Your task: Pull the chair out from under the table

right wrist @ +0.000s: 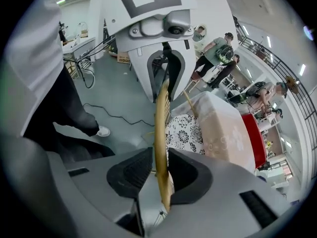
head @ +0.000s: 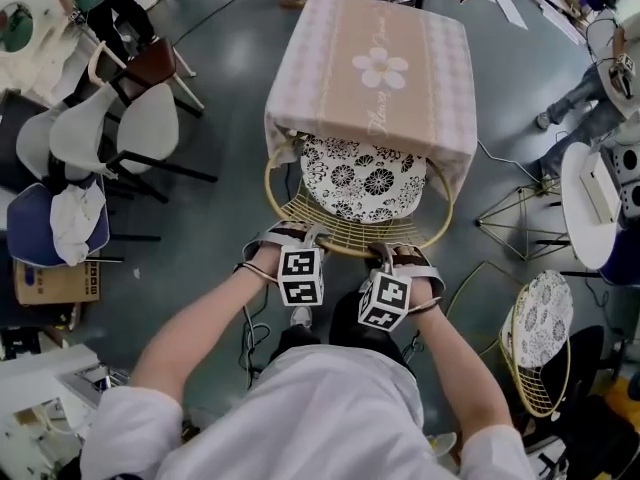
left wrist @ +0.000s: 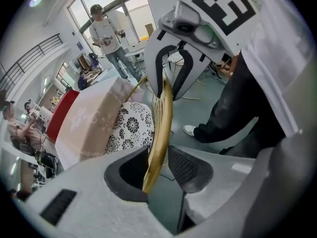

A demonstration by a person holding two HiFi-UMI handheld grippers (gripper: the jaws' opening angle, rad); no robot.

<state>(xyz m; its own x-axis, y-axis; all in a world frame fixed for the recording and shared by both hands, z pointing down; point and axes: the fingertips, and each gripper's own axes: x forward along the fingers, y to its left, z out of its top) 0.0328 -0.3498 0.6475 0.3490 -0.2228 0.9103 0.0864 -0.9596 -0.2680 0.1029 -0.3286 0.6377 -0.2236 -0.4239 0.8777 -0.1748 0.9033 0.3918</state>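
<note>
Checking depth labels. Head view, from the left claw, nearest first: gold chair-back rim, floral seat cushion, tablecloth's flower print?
1. Gold chair-back rim: between the left claw's jaws.
2. Floral seat cushion: just beyond, partly under the tablecloth.
3. Flower print: farthest, at the cloth's middle.

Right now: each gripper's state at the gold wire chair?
Left gripper: open, gold wire chair's back rim between its jaws.
Right gripper: pads hug the same rim; gripped or not, cannot tell.
</note>
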